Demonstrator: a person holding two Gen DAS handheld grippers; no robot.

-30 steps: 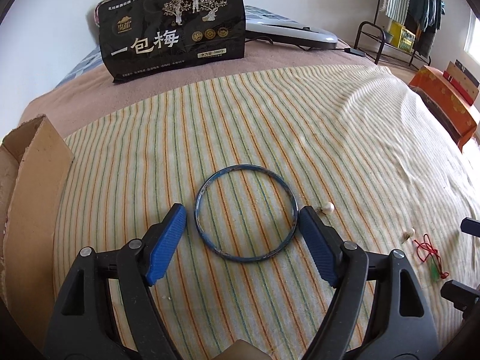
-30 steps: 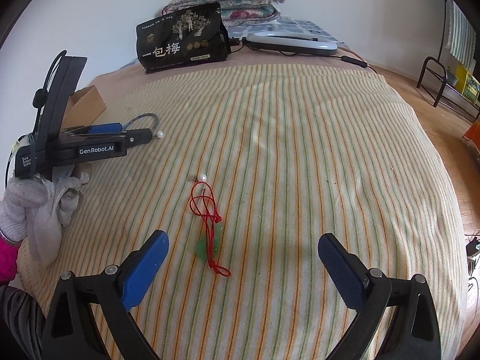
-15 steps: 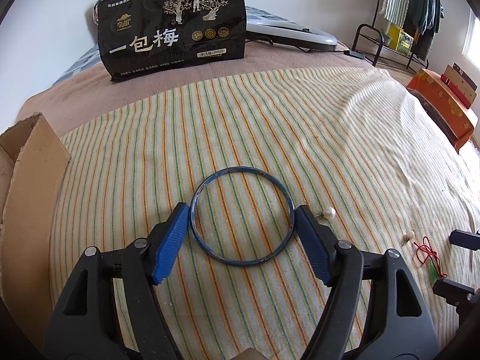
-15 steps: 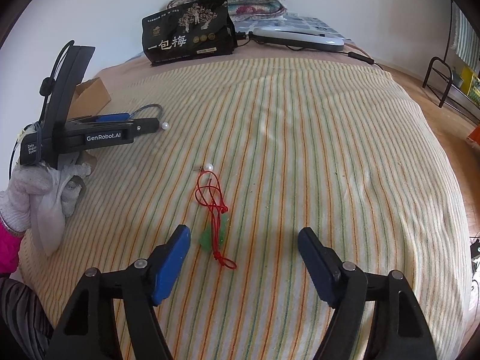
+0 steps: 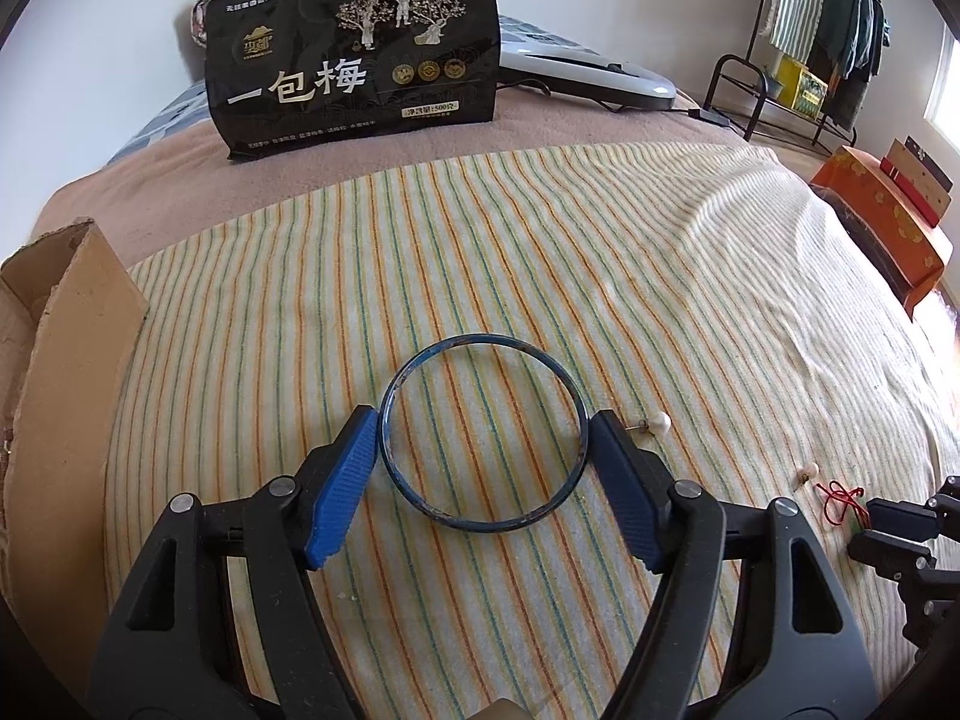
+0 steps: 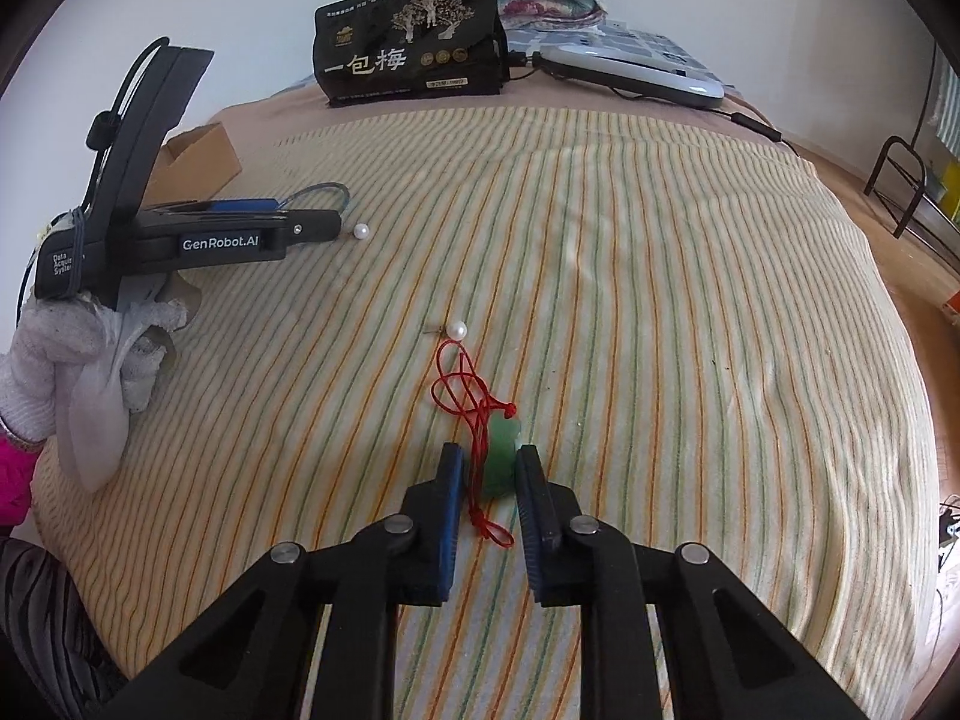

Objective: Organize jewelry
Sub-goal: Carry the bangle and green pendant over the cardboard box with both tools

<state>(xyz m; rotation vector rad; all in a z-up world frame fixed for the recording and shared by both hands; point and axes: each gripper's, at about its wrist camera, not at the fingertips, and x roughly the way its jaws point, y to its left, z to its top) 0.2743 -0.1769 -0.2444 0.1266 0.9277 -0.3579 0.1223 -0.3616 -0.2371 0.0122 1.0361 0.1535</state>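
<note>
A blue bangle lies flat on the striped blanket. My left gripper straddles it, both pads touching its rim, jaws wide. A pearl stud lies just right of the right finger. In the right wrist view, a green jade pendant on a red cord lies between the pads of my right gripper, whose jaws have narrowed around it with small gaps still showing. A second pearl stud lies beyond the cord. The left gripper shows there too.
A cardboard box stands at the left edge of the bed. A black snack bag stands upright at the back, with a grey device and cable to its right. An orange box sits off the bed's right side.
My right gripper's jaws have closed from wide open to narrow around the jade pendant. My left gripper's jaws have closed in until the pads touch the bangle's rim.
</note>
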